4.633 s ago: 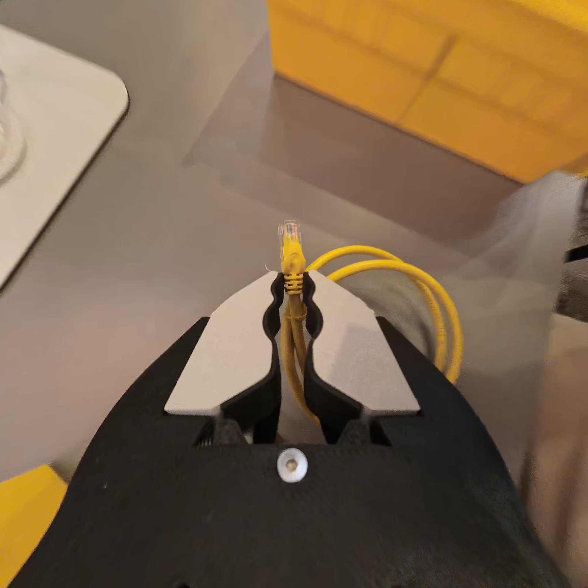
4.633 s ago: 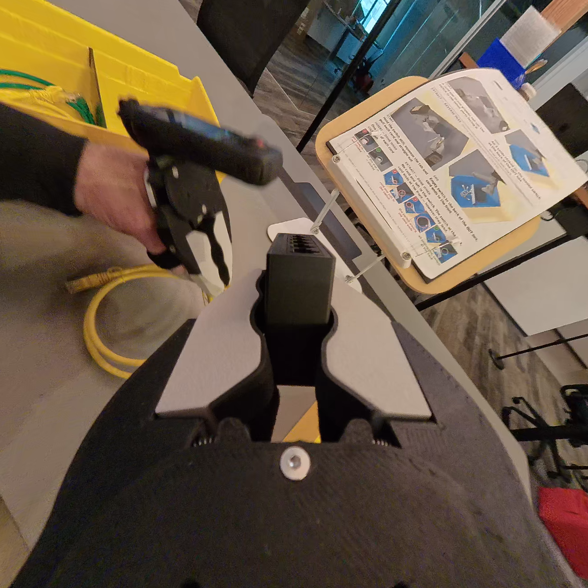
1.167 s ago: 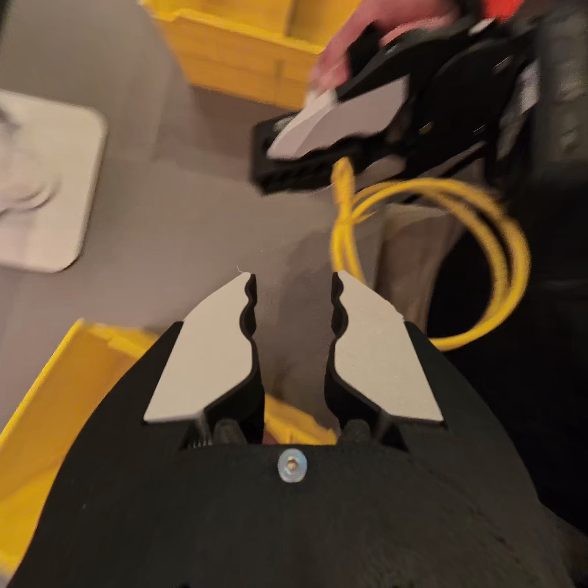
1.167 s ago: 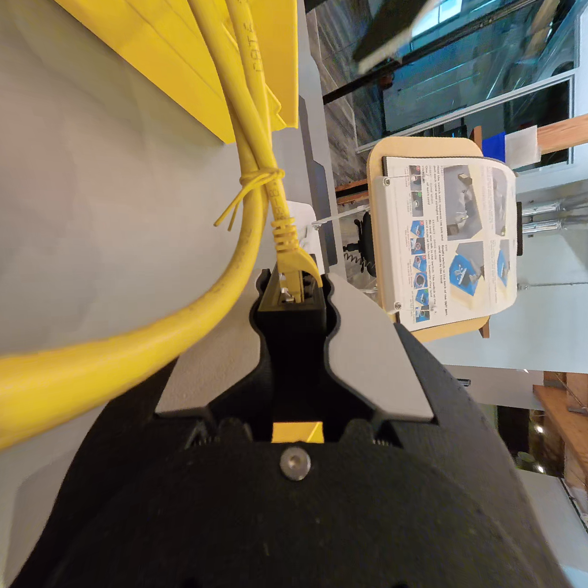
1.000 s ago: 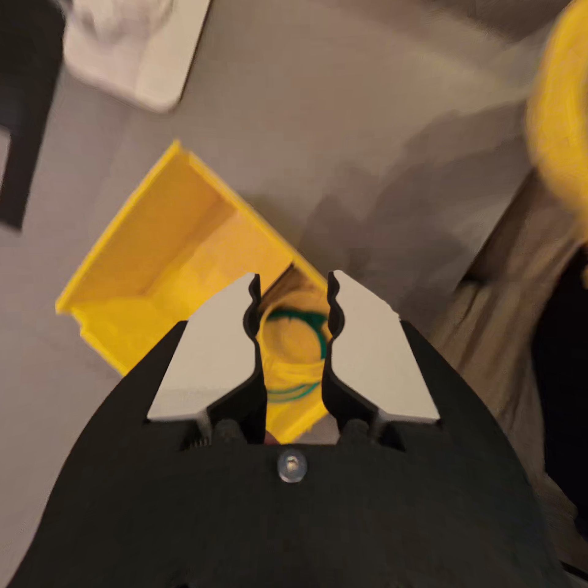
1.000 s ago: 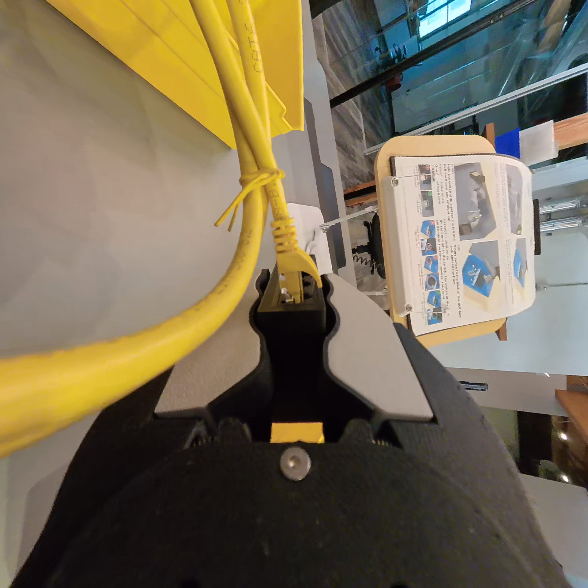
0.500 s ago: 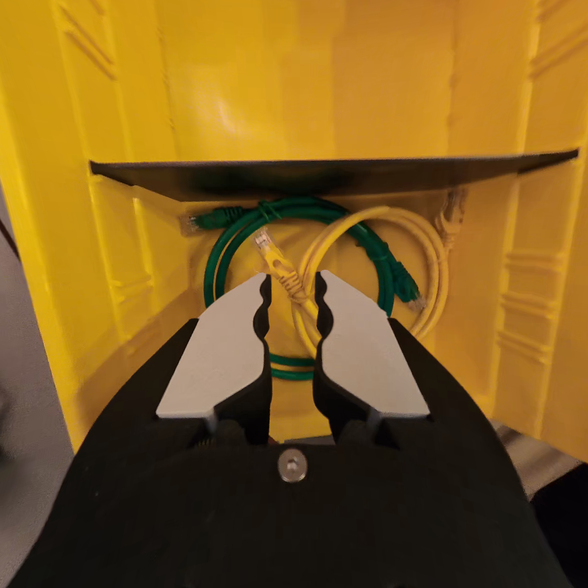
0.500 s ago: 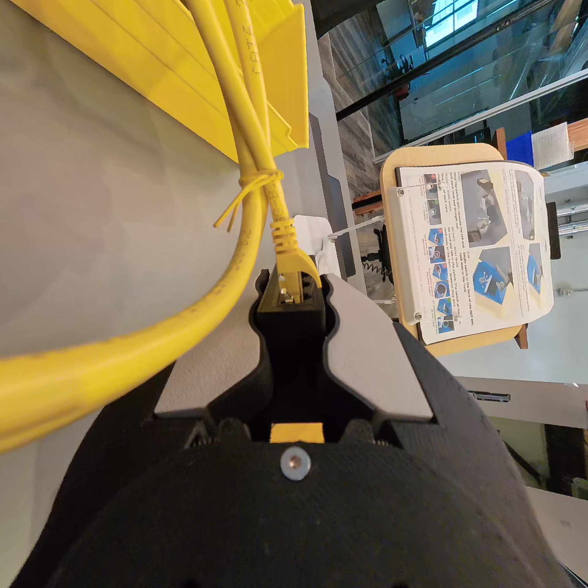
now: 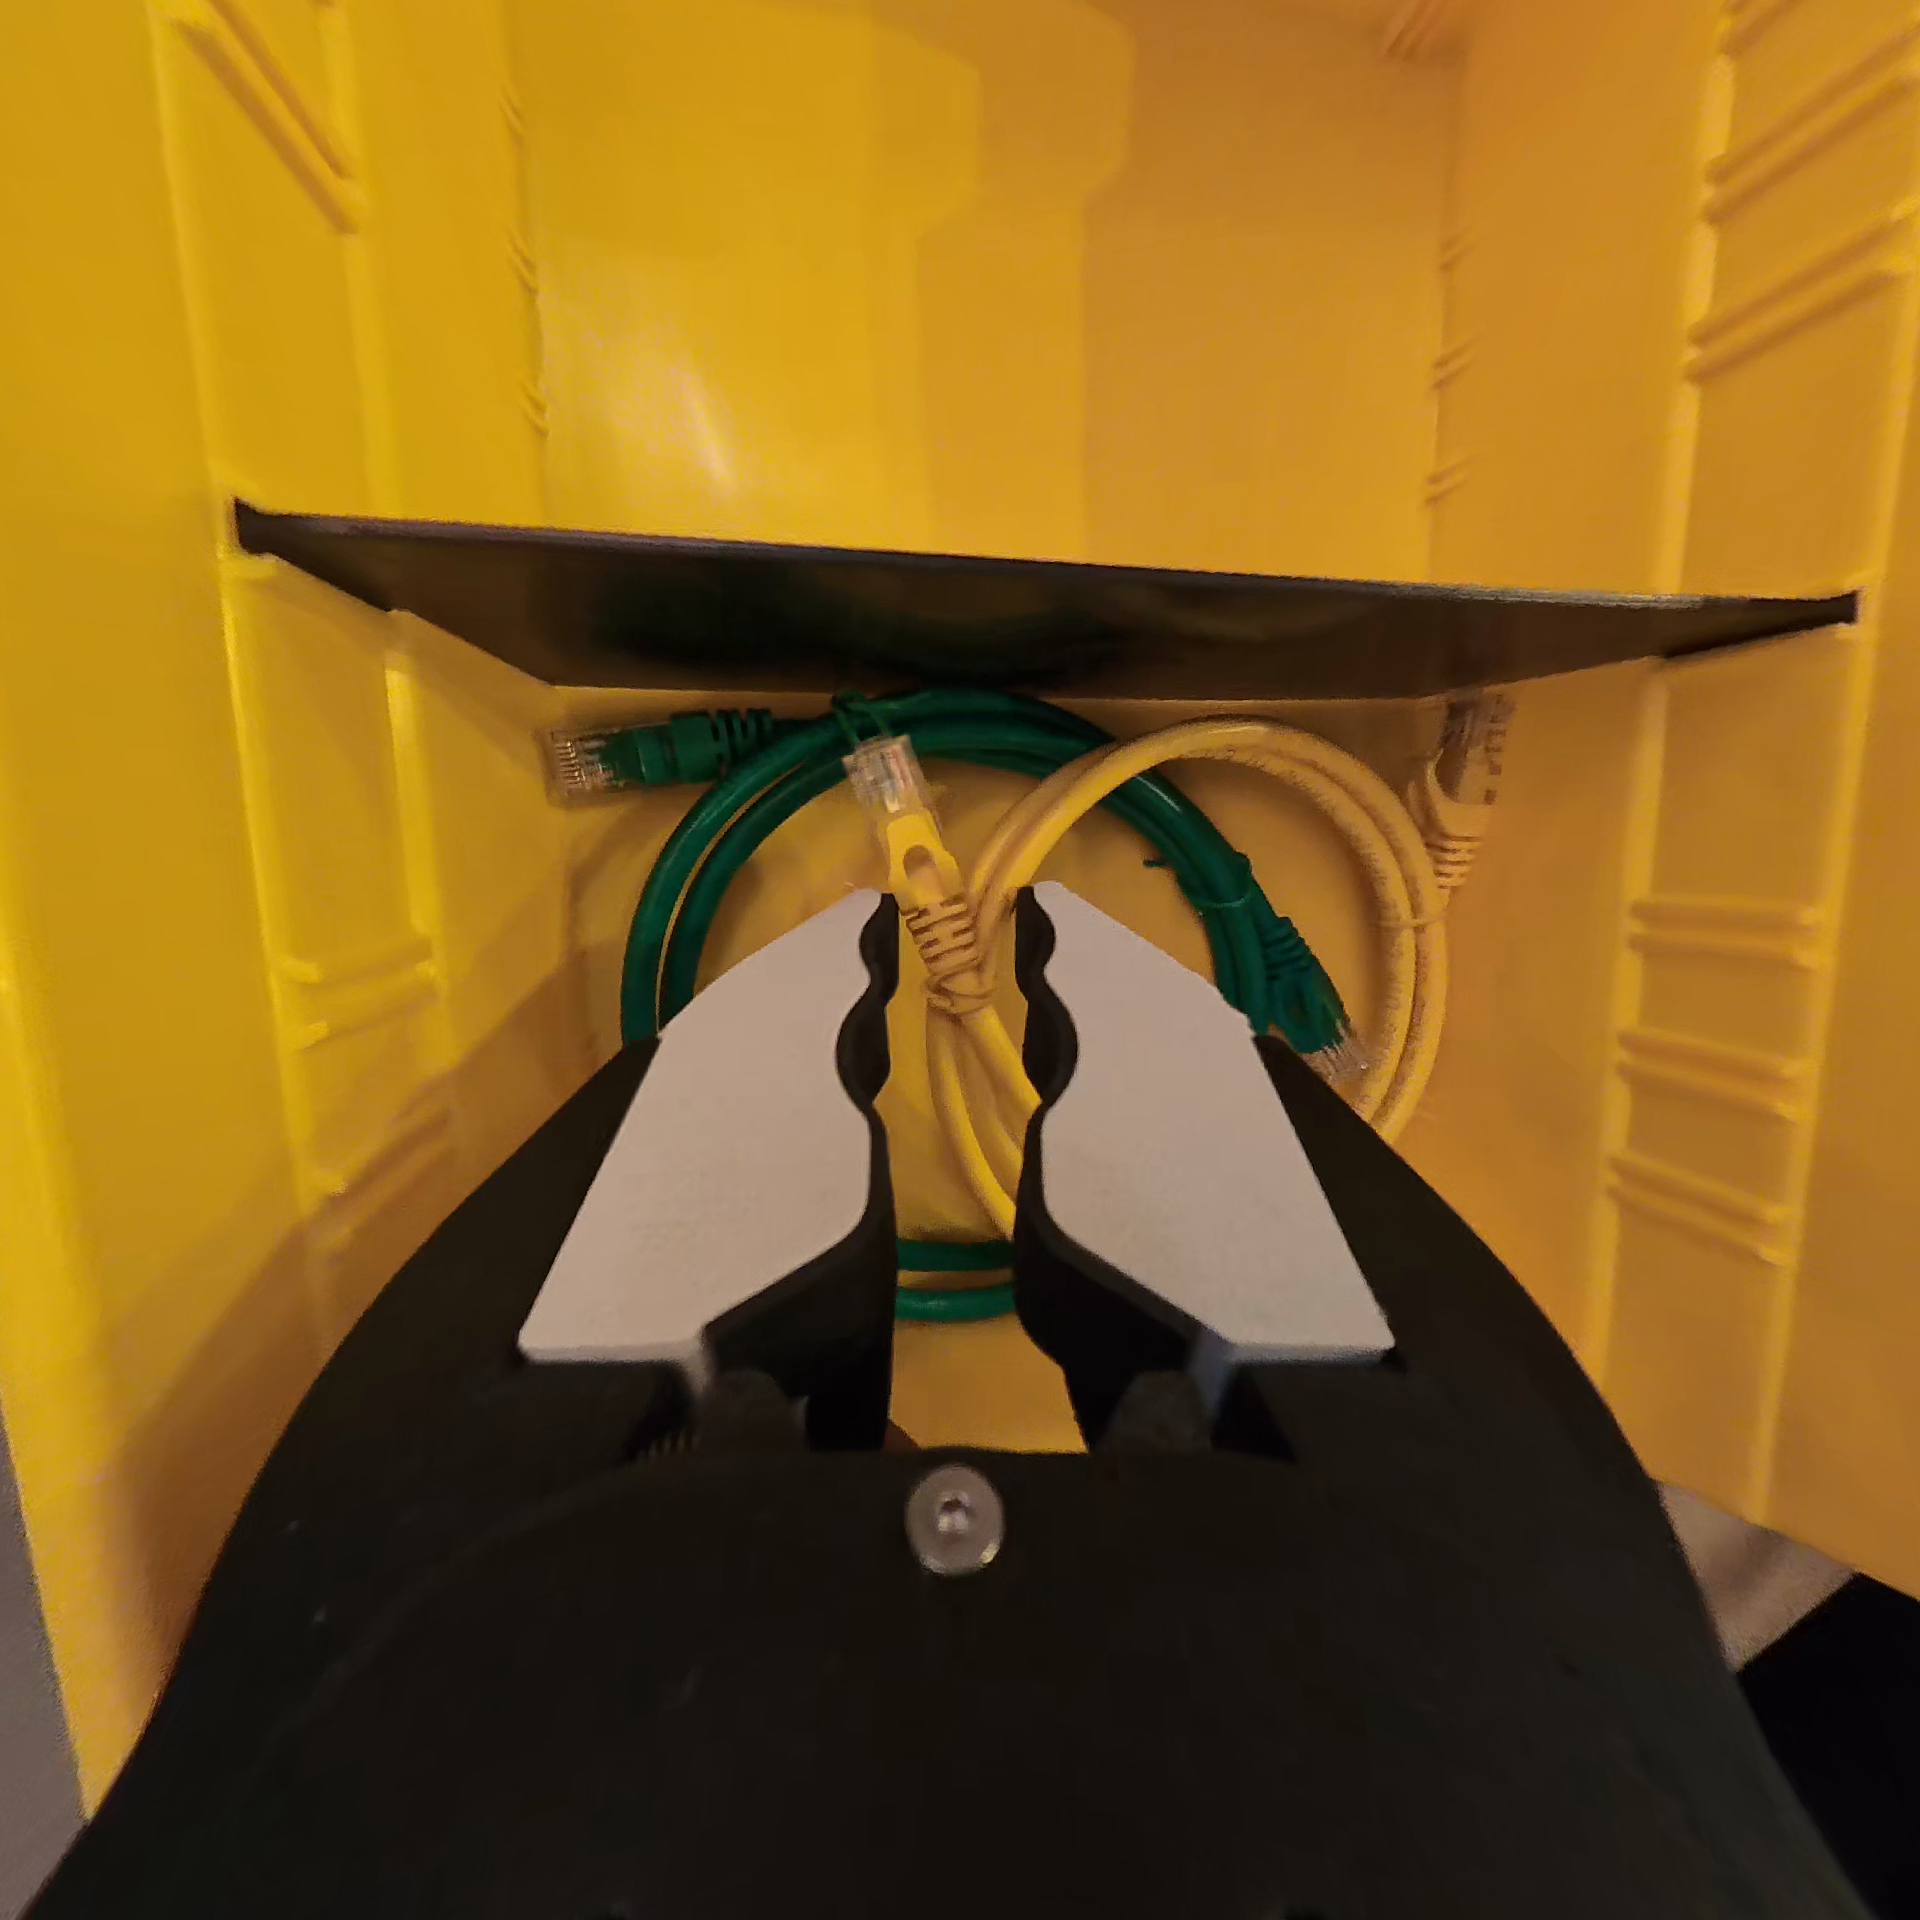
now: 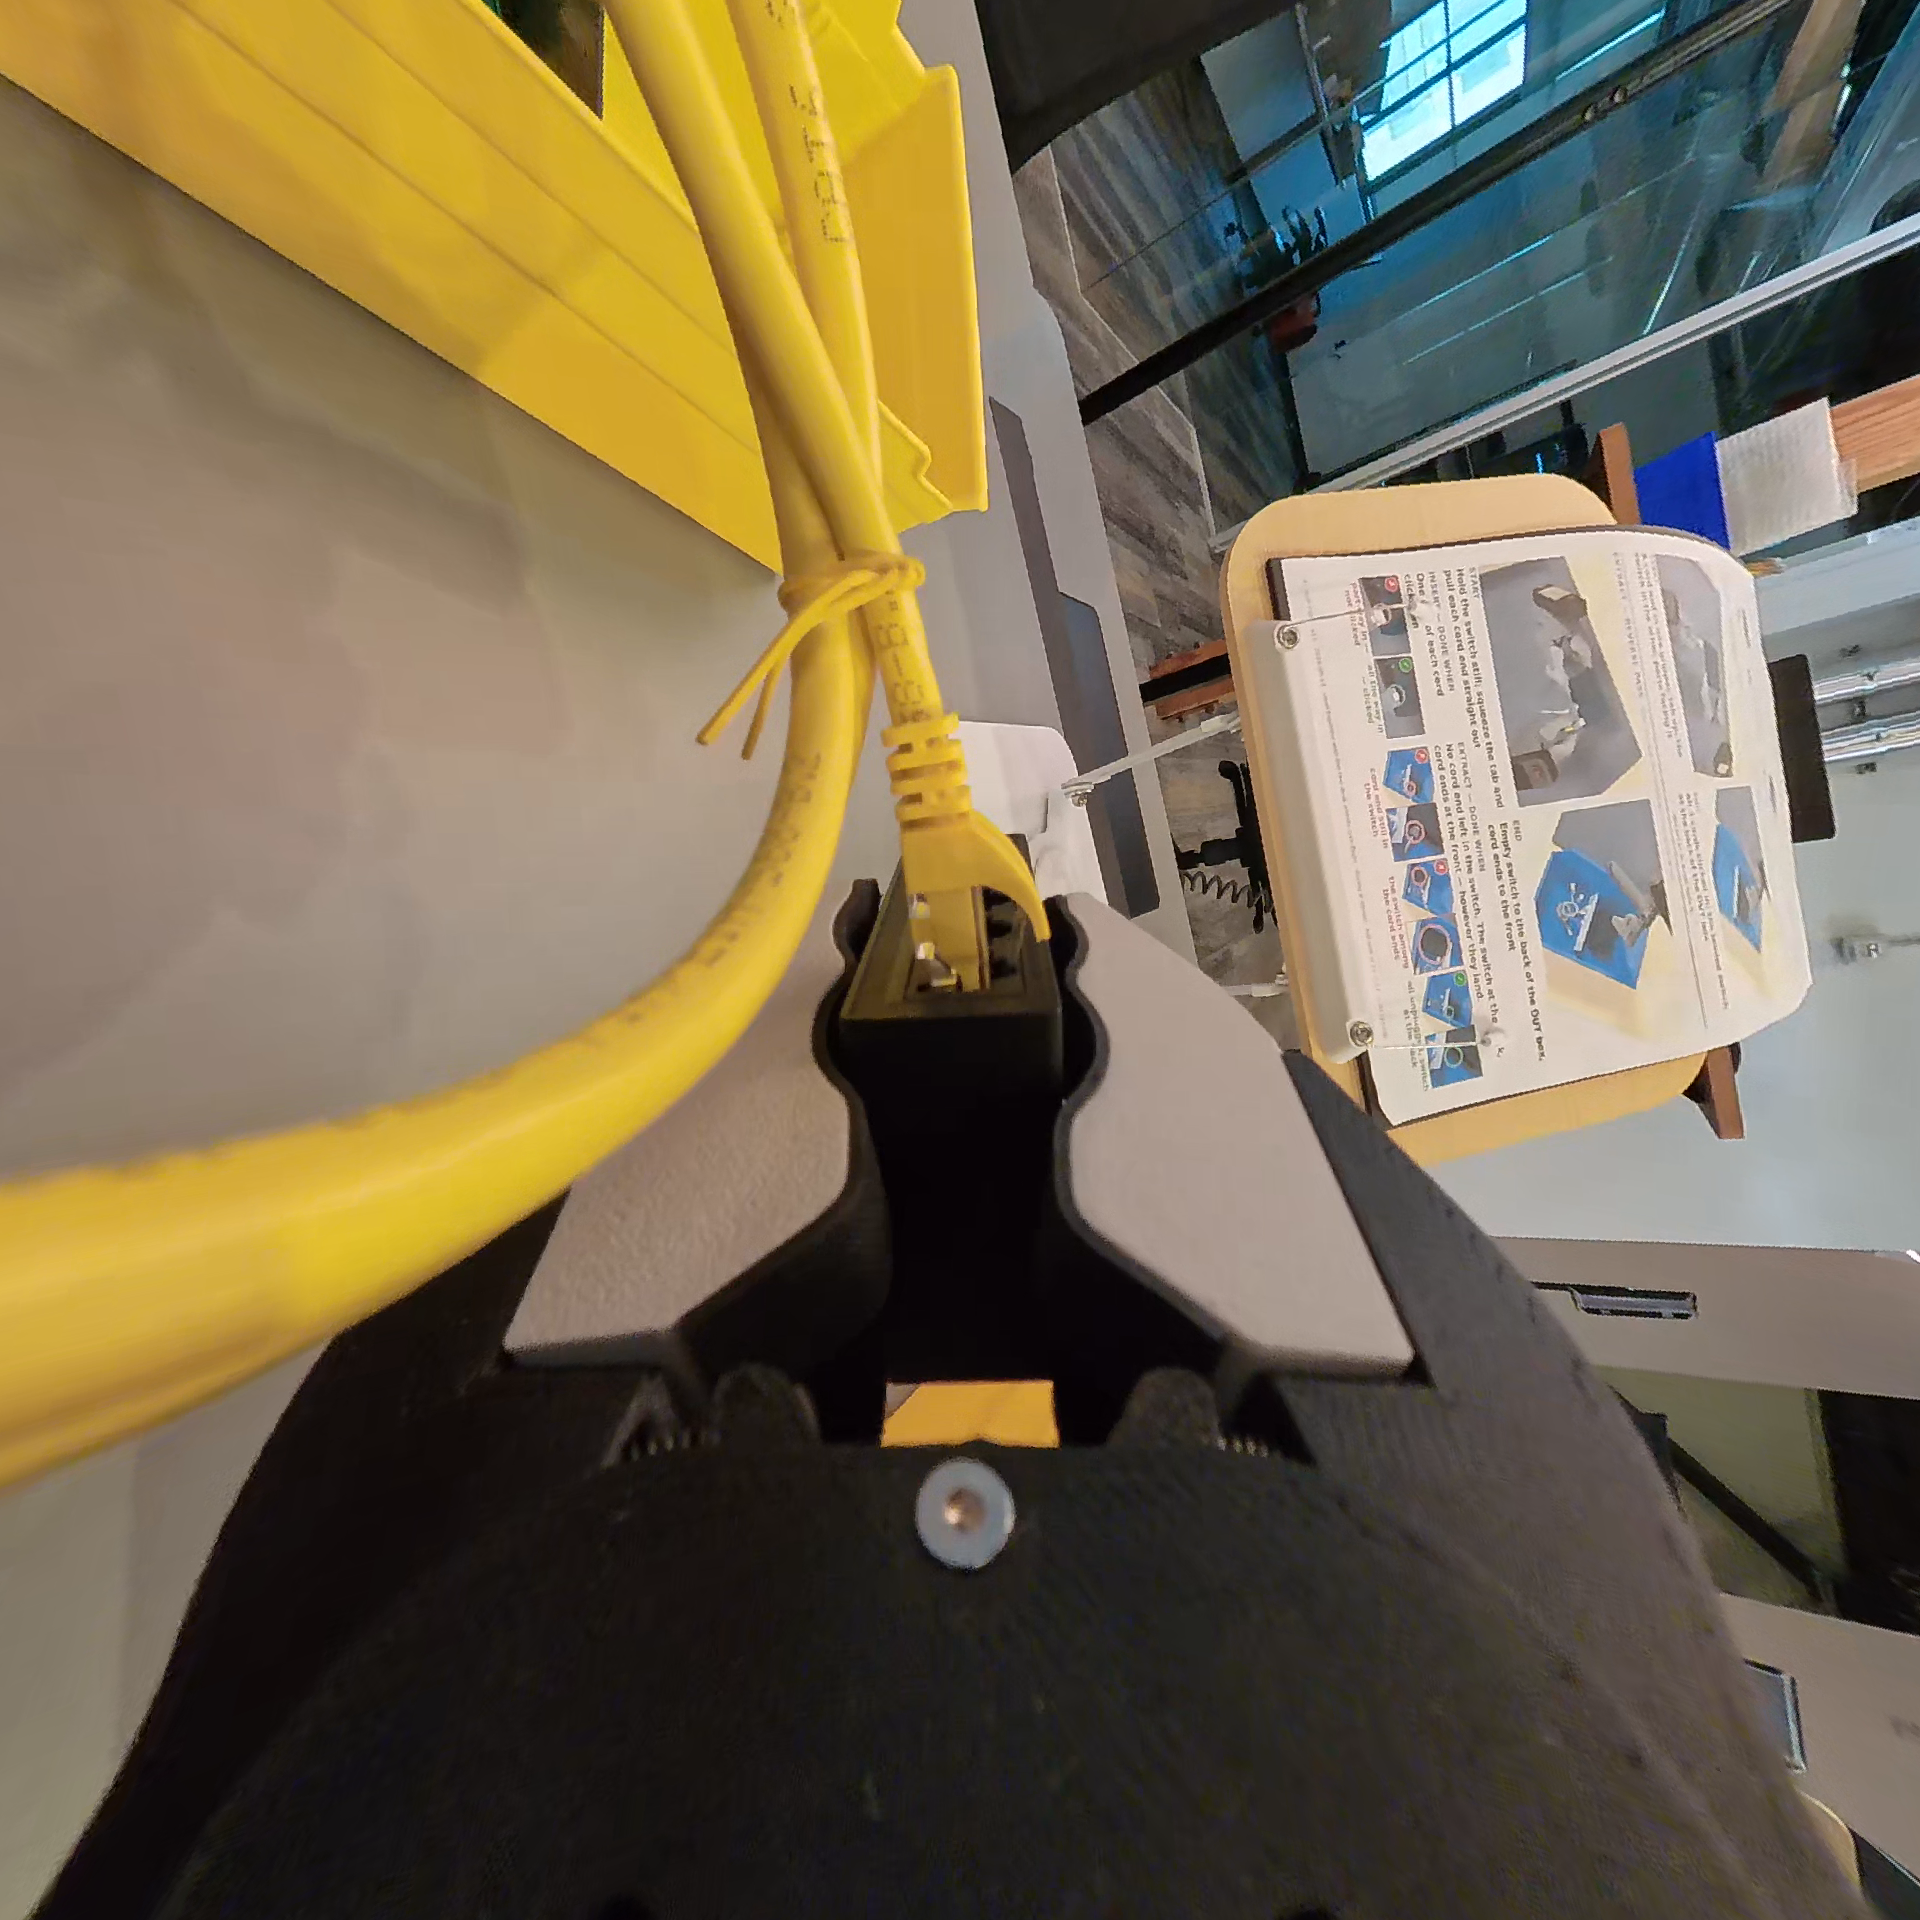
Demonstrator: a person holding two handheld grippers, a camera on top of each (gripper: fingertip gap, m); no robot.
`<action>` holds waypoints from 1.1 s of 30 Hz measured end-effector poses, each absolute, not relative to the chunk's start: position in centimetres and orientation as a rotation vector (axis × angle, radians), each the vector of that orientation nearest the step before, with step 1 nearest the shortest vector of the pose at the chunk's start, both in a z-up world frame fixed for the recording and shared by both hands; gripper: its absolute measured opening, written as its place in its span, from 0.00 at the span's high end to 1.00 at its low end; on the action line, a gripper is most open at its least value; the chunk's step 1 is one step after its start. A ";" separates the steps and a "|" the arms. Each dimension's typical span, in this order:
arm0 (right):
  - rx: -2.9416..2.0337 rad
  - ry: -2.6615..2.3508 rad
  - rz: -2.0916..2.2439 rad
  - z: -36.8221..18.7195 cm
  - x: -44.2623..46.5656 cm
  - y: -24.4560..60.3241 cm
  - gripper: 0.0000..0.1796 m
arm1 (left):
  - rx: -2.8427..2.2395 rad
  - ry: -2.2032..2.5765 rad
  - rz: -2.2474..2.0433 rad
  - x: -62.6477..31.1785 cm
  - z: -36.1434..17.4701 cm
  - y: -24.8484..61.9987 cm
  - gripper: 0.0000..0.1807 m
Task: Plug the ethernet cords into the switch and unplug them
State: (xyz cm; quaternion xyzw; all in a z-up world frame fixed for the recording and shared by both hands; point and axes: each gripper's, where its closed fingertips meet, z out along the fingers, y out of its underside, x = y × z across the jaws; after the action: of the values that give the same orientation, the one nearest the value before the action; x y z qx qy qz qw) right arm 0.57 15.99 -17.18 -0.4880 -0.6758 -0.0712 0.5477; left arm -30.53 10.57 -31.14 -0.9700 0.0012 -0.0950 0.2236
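My right gripper [image 10: 961, 920] is shut on the black switch [image 10: 951, 1049], ports facing away from me. A yellow ethernet cord [image 10: 790, 644] is plugged into one port by its yellow plug [image 10: 940, 831] and loops off to the left. My left gripper [image 9: 954, 899] is open inside a yellow bin [image 9: 312, 727], its fingers on either side of the plug end of a second coiled yellow cord [image 9: 920, 868], apart from it. A coiled green cord [image 9: 748, 790] lies under and beside that yellow cord.
A black divider [image 9: 1039, 623] crosses the bin just behind the cords. In the right wrist view a yellow bin [image 10: 520, 270] sits on the grey table [image 10: 312, 727]. A wooden stand with a printed instruction sheet [image 10: 1507, 810] is to the right. Some 35 cm of space lies between my two pairs of fingers.
My left gripper let go of the first yellow cord after it went into the switch, swung over to the bin, and has now moved in around the second yellow cord's plug end. The right gripper keeps holding the switch.
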 end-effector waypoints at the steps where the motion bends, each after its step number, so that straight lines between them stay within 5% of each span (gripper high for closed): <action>1: -1.156 -1.601 -0.166 -17.2 0.5 16.0 0.83 | -2.671 0.021 -0.258 -30.5 -31.2 10.7 0.89; 16: -1.159 -1.577 -0.139 -16.8 0.7 16.1 0.81 | -2.325 0.452 0.005 -29.7 -22.6 11.8 0.94; 27: -1.049 -1.599 -0.243 -16.7 0.3 15.8 0.83 | -1.992 1.013 -0.074 -16.2 -8.9 11.3 0.94; 33: -0.996 -1.581 -0.313 -16.0 0.5 15.7 0.83 | -2.071 1.391 -0.203 -7.9 -10.9 10.7 0.94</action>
State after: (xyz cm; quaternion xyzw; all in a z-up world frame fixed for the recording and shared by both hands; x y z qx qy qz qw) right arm 0.54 15.71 -15.97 -0.4267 -0.6775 -0.1340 0.5839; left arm -7.92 10.73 -10.86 -0.7856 0.5277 -0.0768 0.3137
